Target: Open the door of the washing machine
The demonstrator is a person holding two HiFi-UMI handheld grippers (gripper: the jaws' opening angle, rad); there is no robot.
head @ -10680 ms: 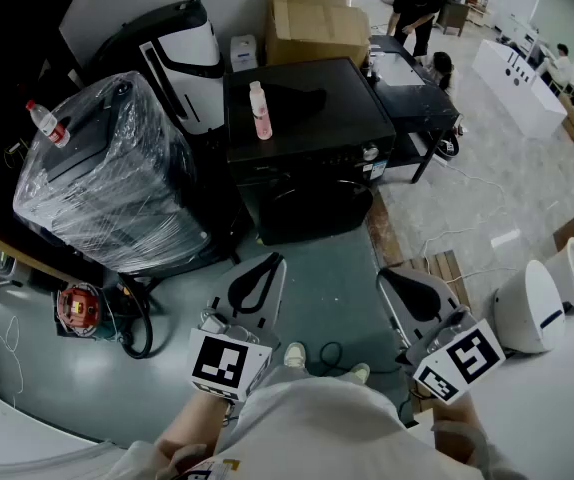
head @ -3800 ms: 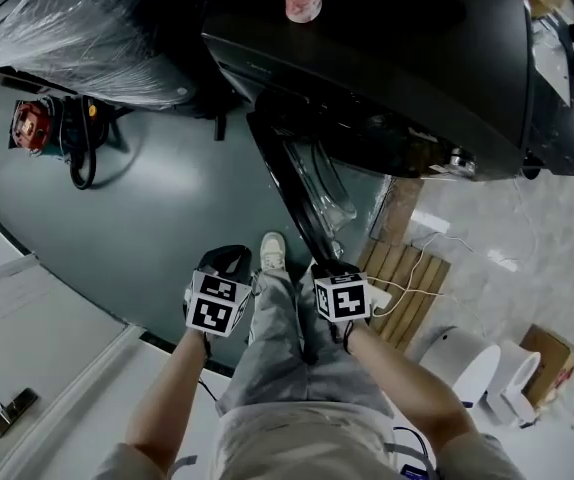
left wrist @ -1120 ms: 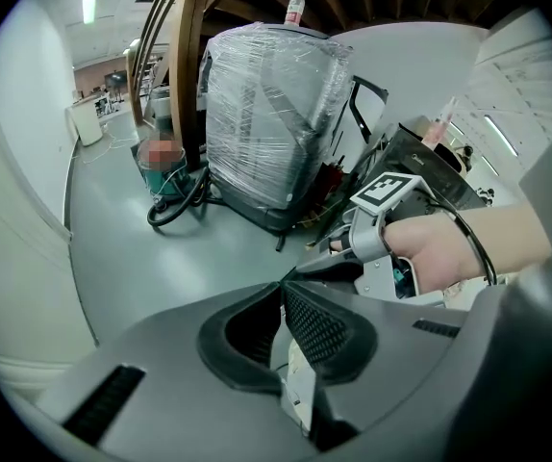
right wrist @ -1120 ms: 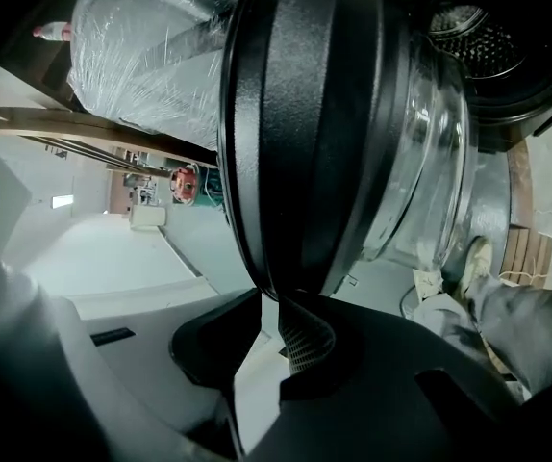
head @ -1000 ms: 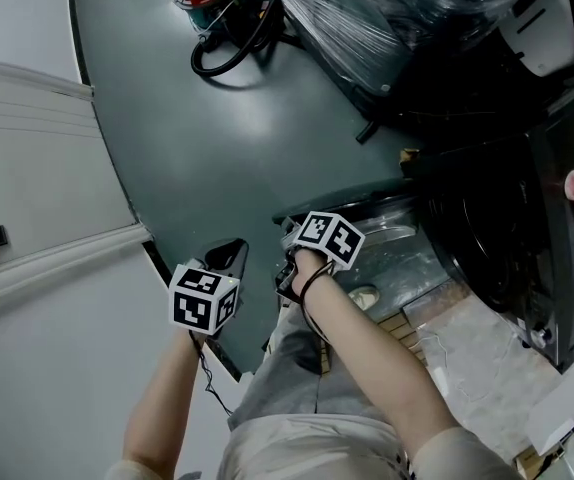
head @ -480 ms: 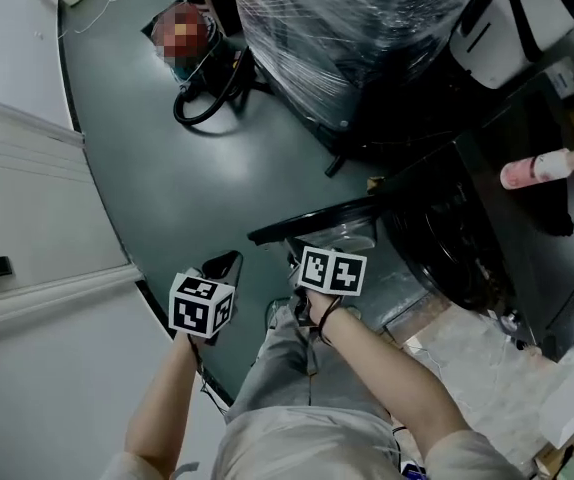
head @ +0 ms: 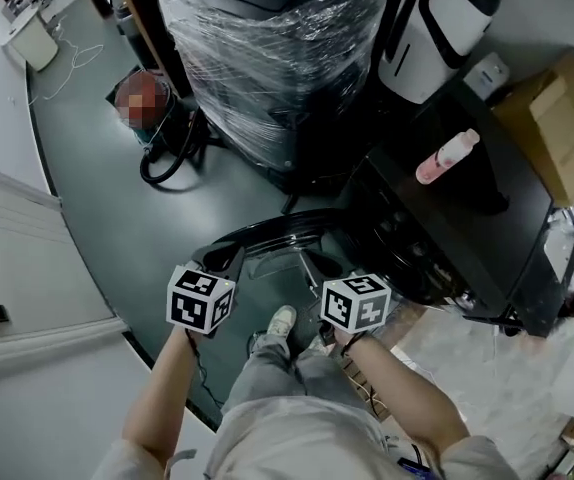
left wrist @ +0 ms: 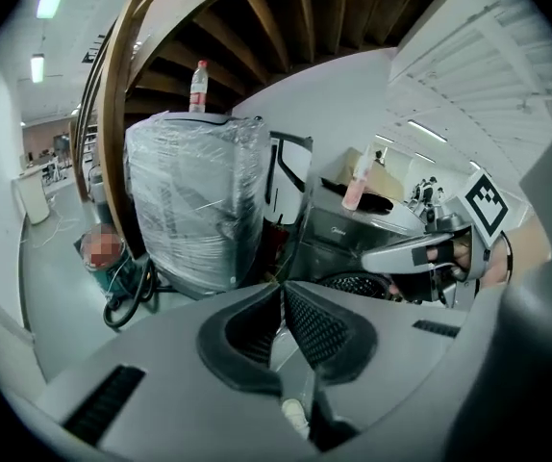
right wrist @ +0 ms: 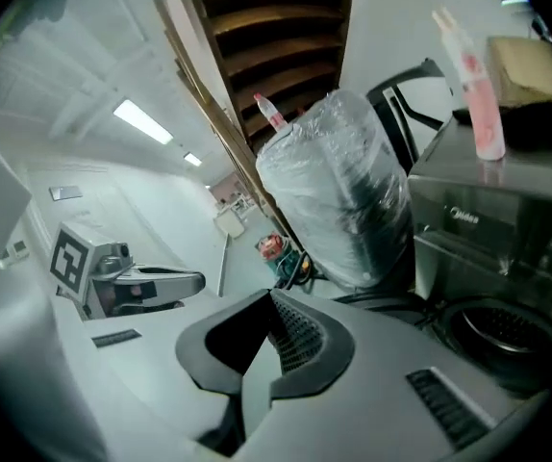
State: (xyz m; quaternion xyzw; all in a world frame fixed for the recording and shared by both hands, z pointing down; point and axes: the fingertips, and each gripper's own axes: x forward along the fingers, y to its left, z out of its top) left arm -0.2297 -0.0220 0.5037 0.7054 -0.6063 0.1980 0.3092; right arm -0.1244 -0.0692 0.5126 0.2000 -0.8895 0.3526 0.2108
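Observation:
The black washing machine (head: 467, 218) stands at the right with its round door (head: 267, 230) swung wide open toward me, glass bowl showing. Its drum opening (right wrist: 497, 330) is bare. Both grippers hang in the air in front of the door, touching nothing. My left gripper (head: 229, 260) is shut and empty, its pads meeting at the tips (left wrist: 281, 282). My right gripper (right wrist: 271, 295) is shut and empty too; in the head view only its marker cube (head: 355, 303) shows, to the right of the door. A pink bottle (head: 445, 156) lies on the machine's top.
A plastic-wrapped appliance (head: 267, 58) stands left of the machine, a white-and-black unit (head: 437, 18) behind it. A cardboard box (head: 557, 138) sits at the far right. Coiled black hose (head: 162, 153) lies on the grey floor. The person's shoe (head: 280, 320) is below the door.
Both grippers have risen and drawn back from the door; the right one has come off the door's rim. The head view has swung up toward the machine.

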